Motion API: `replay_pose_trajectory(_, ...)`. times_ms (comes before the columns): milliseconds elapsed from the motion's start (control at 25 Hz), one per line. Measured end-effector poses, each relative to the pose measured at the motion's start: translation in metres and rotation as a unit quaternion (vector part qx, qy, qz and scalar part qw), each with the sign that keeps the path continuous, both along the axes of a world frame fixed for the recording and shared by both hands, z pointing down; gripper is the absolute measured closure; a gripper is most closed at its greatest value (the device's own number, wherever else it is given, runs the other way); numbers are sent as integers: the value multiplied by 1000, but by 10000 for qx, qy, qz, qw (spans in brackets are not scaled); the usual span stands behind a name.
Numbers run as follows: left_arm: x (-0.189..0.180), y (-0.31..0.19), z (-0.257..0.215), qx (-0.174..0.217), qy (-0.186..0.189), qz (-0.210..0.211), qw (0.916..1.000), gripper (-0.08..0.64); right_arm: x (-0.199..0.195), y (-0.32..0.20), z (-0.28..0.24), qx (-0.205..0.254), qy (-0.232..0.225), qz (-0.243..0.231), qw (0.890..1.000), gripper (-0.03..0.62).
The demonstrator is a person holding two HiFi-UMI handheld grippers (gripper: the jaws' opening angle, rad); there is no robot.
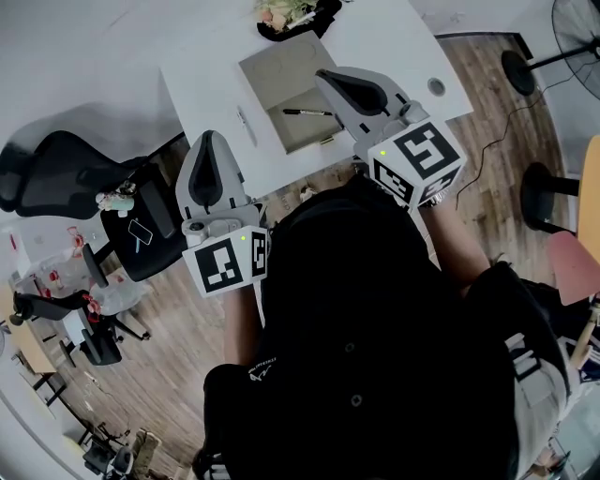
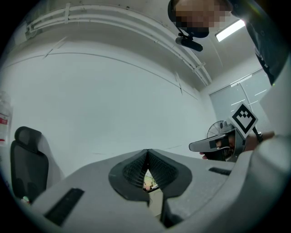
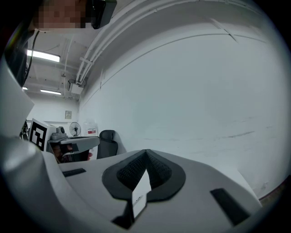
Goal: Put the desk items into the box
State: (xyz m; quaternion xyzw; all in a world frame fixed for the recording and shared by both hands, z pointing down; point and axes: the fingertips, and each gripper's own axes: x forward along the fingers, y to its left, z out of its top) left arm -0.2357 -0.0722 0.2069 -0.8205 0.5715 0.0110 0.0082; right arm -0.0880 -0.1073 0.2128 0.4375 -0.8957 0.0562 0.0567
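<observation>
A shallow brown cardboard box (image 1: 281,75) lies open on the white desk (image 1: 394,33). A black pen (image 1: 307,112) rests in its near half. A slim white pen-like item (image 1: 243,127) lies on the desk just left of the box. My left gripper (image 1: 208,139) is shut and holds nothing, its tip over the desk's near edge, left of the box. My right gripper (image 1: 325,75) is also shut and holds nothing, hovering over the box's right side. Both gripper views point up at a white wall, with the left gripper (image 2: 147,152) and the right gripper (image 3: 146,152) showing jaws pressed together.
A dark bowl of flowers (image 1: 286,11) stands at the desk's far edge behind the box. A round grommet (image 1: 436,86) sits at the desk's right. Black office chairs (image 1: 56,173) stand on the wooden floor to the left, and a fan base (image 1: 517,70) to the right.
</observation>
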Motion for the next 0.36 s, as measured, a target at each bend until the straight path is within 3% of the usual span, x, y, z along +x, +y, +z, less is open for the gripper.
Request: replay_pose_trajectory(360,-9,-5,10,-111,-29,-57,9999,552,-7,-5,3,-38,37,-20,10000,594)
